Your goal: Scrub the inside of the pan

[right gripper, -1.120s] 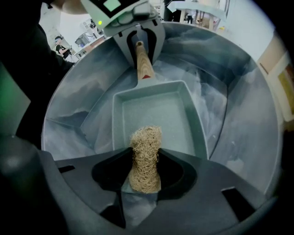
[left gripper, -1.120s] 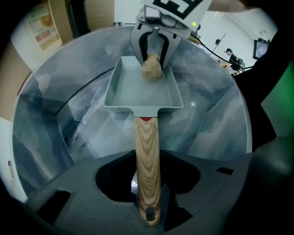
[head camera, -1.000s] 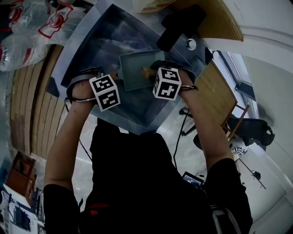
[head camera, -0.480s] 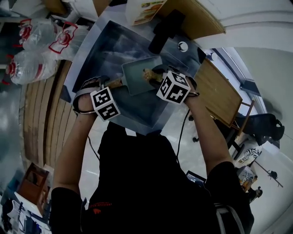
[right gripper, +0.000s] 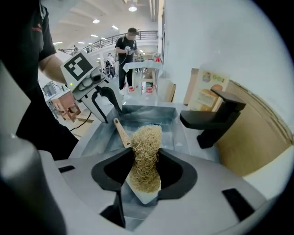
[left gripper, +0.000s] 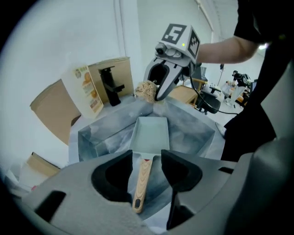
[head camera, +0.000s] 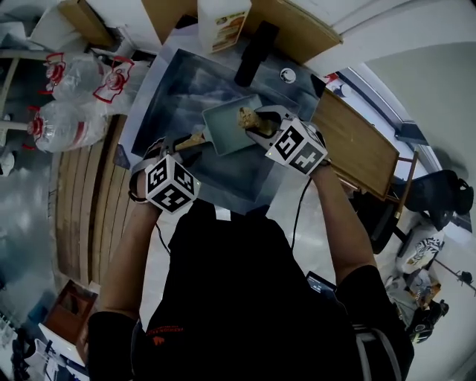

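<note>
Pan [head camera: 223, 131] beneath scrubber [head camera: 248, 117] in right tool [right gripper: 146, 156]

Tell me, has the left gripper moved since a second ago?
Yes. The left gripper has drawn back from the sink toward the person; its jaws have just been opening, the pan handle lying free below them.

No word or number can be read anywhere. The carton [head camera: 223, 22] carries a green mark and food pictures, but its print is too small to read. The plastic bags [head camera: 82, 97] have red print, also illegible. The marker cubes [head camera: 171, 184] show only black-and-white square patterns.
</note>
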### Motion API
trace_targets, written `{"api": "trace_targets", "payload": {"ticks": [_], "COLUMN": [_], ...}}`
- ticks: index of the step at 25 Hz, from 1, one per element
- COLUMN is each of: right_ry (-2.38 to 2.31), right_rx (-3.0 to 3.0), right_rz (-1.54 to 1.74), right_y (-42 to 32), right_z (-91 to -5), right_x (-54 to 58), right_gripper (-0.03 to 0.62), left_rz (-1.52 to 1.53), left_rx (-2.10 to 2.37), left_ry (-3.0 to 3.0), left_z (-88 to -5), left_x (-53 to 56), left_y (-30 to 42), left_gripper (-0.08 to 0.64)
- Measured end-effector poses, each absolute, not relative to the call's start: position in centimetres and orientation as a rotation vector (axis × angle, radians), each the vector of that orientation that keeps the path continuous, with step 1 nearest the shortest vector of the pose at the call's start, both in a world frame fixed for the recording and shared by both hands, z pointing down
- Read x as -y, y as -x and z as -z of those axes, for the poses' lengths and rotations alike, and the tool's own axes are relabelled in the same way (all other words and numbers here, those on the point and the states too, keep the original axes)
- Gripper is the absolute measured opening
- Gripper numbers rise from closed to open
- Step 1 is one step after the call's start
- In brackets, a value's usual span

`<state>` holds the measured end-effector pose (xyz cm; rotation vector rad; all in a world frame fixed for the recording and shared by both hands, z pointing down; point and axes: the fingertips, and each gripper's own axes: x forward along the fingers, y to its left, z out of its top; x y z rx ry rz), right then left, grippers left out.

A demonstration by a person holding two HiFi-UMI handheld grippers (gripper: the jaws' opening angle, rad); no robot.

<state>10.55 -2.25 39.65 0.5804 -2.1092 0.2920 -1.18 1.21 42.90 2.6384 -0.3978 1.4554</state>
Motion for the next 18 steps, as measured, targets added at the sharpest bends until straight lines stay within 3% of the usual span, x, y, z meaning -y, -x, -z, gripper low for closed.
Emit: {"api": "trace_targets", "payload": {"ticks": [10, 18], "right_ry": [-0.865, -1.034], "right_rx": [2.297, 2.417], "right_rz": [-0.290, -0.316], "right_y": [-10.5, -10.6], "right_z": [-31.7, -27.2], "right_x": [1.7, 1.0], "right_gripper": [0.166, 0.166], "left_rz": [-0.929, -0.717], "left_rx": [0.478, 0.518], "left_ry": [-2.755, -2.812], "left_z": [-34.1, -29.9], "left_x": [-1.5, -1.7], "left_y": [-0.6, -0.2], "left_gripper": [0.178, 0.129]}}
